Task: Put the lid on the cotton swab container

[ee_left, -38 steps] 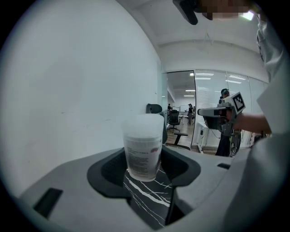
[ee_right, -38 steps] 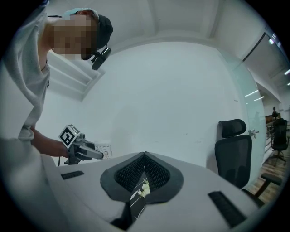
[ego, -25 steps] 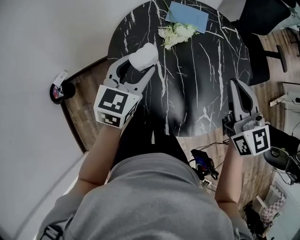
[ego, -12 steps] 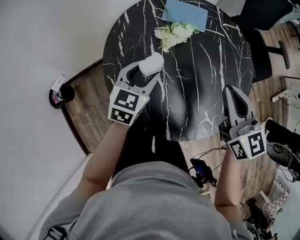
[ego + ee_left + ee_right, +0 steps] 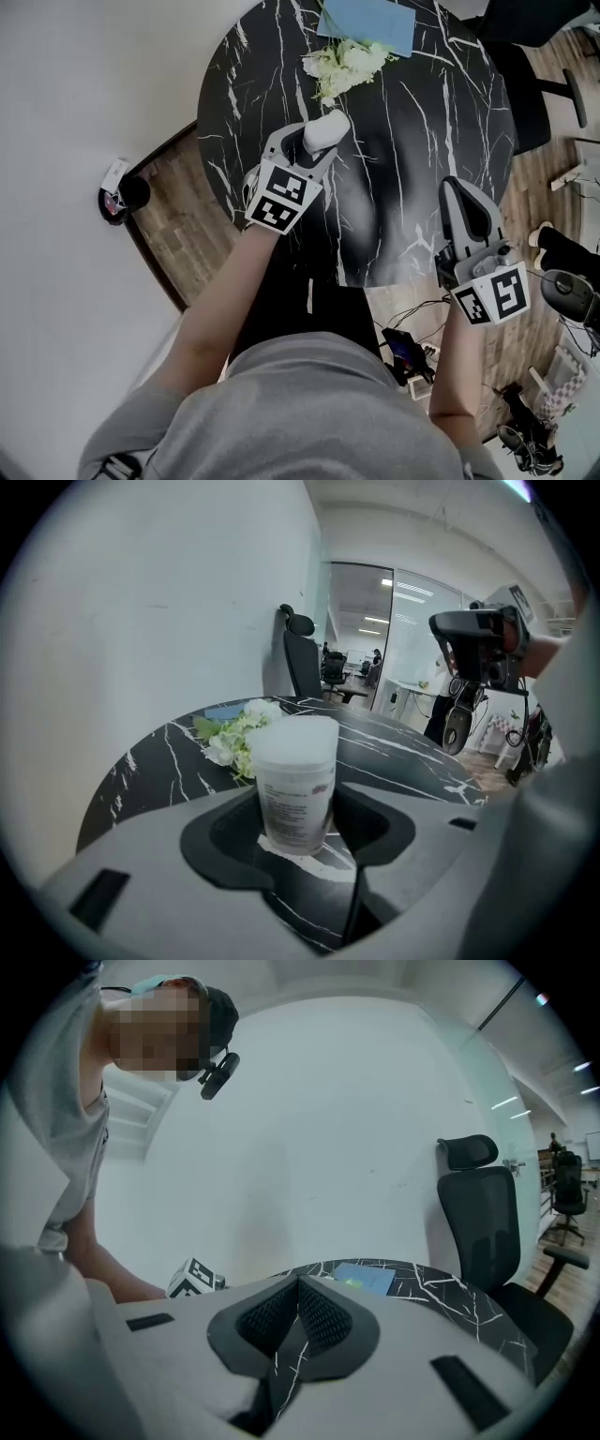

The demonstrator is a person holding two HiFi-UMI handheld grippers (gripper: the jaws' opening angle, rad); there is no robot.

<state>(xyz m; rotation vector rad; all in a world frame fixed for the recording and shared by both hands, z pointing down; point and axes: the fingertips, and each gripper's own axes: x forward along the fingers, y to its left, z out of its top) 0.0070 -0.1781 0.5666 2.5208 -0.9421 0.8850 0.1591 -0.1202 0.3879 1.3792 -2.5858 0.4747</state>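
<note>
Risks first: left hand-held gripper (image 5: 321, 142) is clenched on the cotton swab container (image 5: 295, 785) low on its body, w/ the top half free above the jaws. The plastic looks smooth & light, so it could prob tilt or slide in the curved recess if the grip eases. Too hard a squeeze might flex the thin wall & pop the lid (image 5: 292, 735). Can't tell if the base touches the tabletop (image 5: 412, 141); if let go while off it, the tub may topple toward the white flowers (image 5: 342, 61) just beyond. Right hand-held gripper (image 5: 464, 192) has its jaws together on nothing, near the tabletop's front edge & well apart from the tub, so nothing is there to steady or press the lid

Look of the thing: small upright cylinder, frosted translucent wall, printed label w/ a small red mark, white lid sitting on top. Lid looks on; whether it's fully pressed down, can't tell
</note>
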